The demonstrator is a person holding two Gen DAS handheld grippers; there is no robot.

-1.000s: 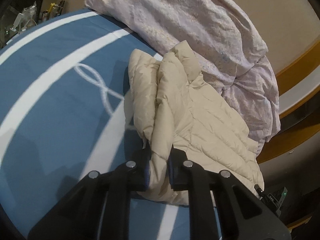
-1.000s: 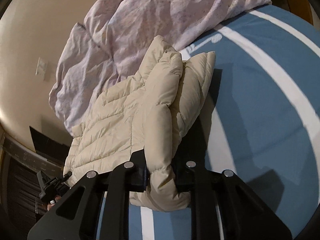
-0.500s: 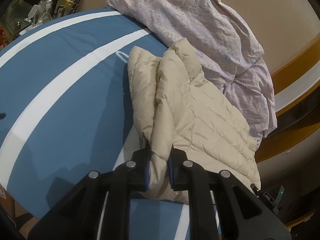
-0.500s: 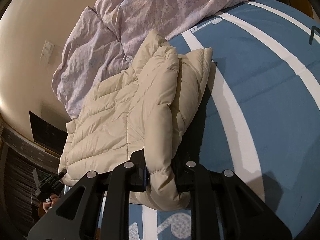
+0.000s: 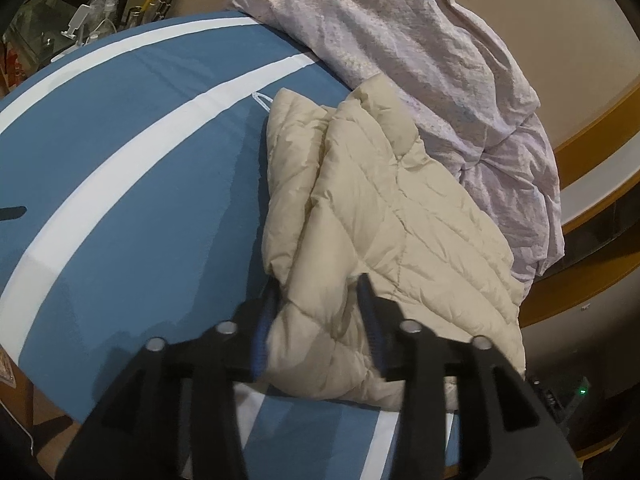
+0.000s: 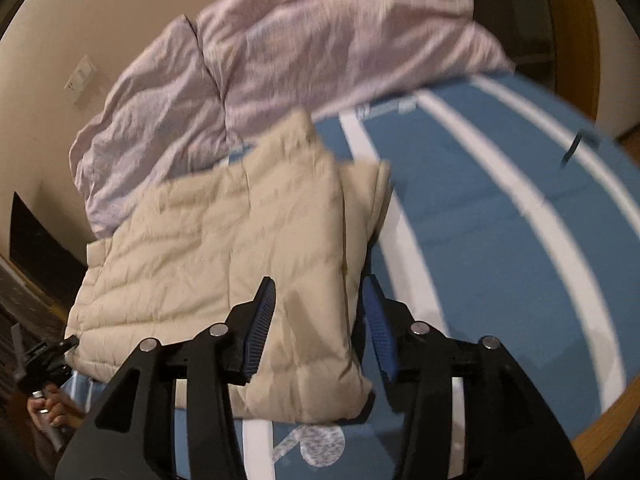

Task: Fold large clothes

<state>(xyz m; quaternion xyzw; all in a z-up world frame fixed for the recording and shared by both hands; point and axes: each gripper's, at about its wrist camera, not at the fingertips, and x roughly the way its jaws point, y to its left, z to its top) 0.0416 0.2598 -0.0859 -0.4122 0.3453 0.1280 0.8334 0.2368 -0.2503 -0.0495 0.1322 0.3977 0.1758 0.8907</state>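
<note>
- Bottom centre of the left wrist view: the left gripper (image 5: pixel 320 320) has its jaws spread wide, a puffy fold of the cream down jacket (image 5: pixel 384 216) bulging between them without being pinched.
- Bottom centre of the right wrist view: the right gripper (image 6: pixel 320 320) is likewise wide, straddling the jacket's (image 6: pixel 224 248) near edge (this picture is motion-blurred).
- Mid frame: the jacket lies folded on the blue, white-striped bedcover (image 5: pixel 132 176).
- Judgement: light, soft, springy and slick-shelled; it will puff back open, so grip deep at seams or hem, through all layers.
- Top of frame: a crumpled lilac duvet (image 5: pixel 420 40) touches the jacket's far end.
</note>
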